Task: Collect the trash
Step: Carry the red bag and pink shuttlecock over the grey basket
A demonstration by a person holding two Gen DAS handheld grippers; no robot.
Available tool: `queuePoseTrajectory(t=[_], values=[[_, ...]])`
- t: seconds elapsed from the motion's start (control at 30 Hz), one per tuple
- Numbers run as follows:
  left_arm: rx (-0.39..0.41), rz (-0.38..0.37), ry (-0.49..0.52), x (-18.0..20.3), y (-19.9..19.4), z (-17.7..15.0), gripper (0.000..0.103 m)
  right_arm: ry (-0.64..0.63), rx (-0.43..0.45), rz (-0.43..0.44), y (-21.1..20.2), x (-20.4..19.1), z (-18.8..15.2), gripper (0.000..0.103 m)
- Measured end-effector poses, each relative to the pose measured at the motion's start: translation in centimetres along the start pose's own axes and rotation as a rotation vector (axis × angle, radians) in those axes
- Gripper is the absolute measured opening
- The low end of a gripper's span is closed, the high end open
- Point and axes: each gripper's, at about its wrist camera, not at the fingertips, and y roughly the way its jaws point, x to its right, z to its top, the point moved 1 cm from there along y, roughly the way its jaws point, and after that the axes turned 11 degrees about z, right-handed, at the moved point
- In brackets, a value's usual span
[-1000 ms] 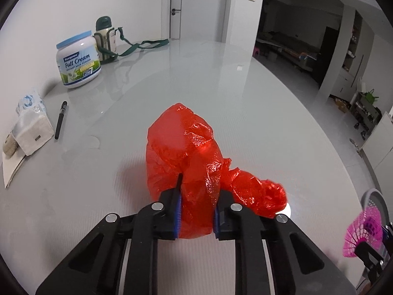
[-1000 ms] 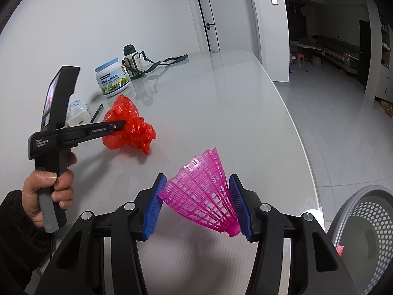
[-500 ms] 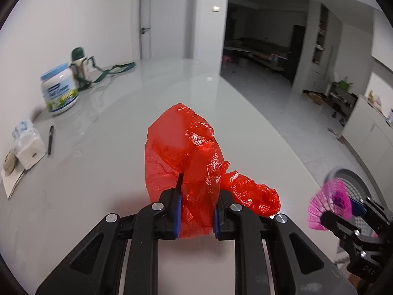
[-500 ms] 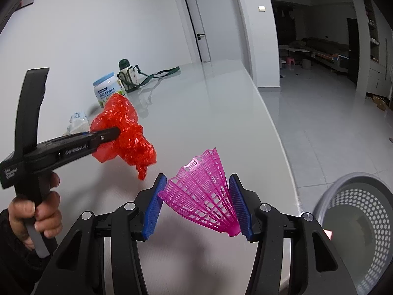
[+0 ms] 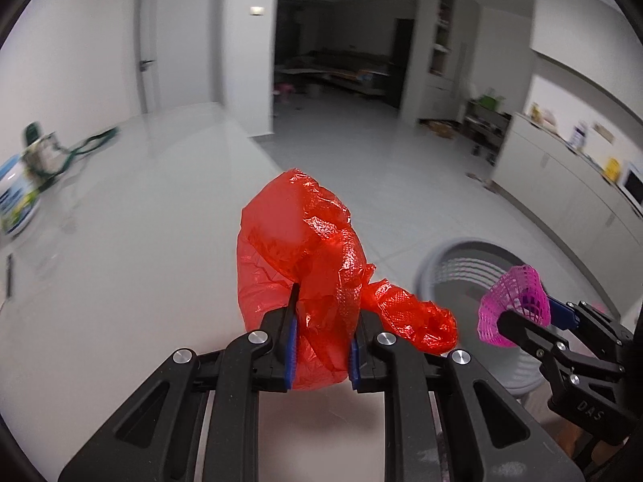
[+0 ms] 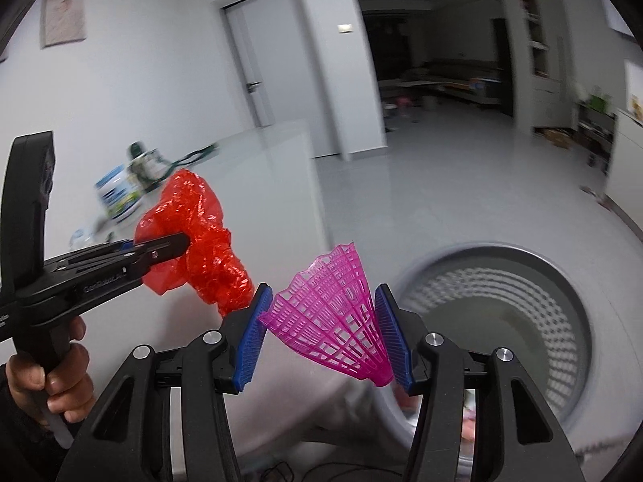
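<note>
Both grippers loaded beside the perforated bin (image 6: 502, 321).
Left gripper (image 5: 321, 345) clamps a red plastic bag (image 5: 297, 265) (held aloft); right gripper (image 6: 321, 337) clamps a pink shuttlecock (image 6: 333, 313) near the bin's rim.

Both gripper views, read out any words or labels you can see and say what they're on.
"DAS": right gripper body, left view.
"GenRobot.AI", roughly: left gripper arm, right view; small and slightly blurred.
Milk powder tub label: blurred, unreadable.
</note>
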Motion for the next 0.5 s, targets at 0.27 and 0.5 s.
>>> queuePoseTrajectory(t=[0.27,0.5], values=[[-0.050,-0.128,0.118,8.3,2.9,0.1,0.019,0.140,0.021,-0.159,-3.2,7.8,-1.9,0.051],[-0.103,-0.173,0.183,13.1,5.5,-0.5,0.019,0.205,0.000,-0.206,-3.5,12.2,-3.4,0.051]])
